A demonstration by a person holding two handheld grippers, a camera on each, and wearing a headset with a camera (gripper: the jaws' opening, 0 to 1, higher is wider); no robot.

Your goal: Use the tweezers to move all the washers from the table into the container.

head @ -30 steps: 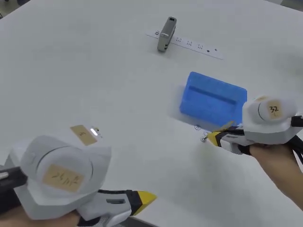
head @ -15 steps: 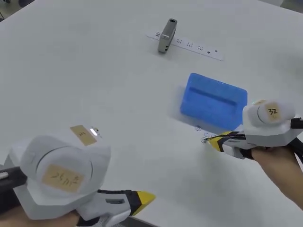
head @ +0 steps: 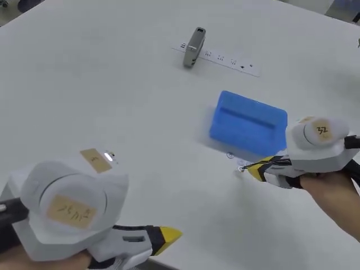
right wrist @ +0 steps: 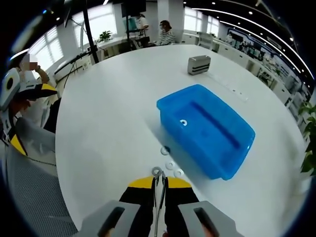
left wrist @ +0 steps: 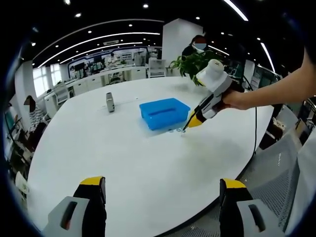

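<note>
A blue container [head: 247, 122] [right wrist: 207, 131] [left wrist: 164, 112] stands on the white table, with one washer [right wrist: 183, 122] inside it. My right gripper [head: 256, 169] [right wrist: 159, 183] is shut on the tweezers [right wrist: 158, 190], just in front of the container's near corner. The tweezers' tips meet a washer [right wrist: 157, 171] on the table; whether they grip it I cannot tell. Three more washers [right wrist: 170, 165] lie between that one and the container wall. My left gripper [head: 166, 236] [left wrist: 162, 197] is open and holds nothing, low at the near left.
A white power strip [head: 222, 58] with a grey adapter [head: 193, 47] plugged into it lies at the far side of the table [head: 112, 95]. A small tan tag [head: 94, 159] lies near the left gripper. The table's edge runs just below both grippers.
The head view has shifted slightly. The right gripper has dipped a little, its tweezers' tips staying at the washers. The left gripper has not moved.
</note>
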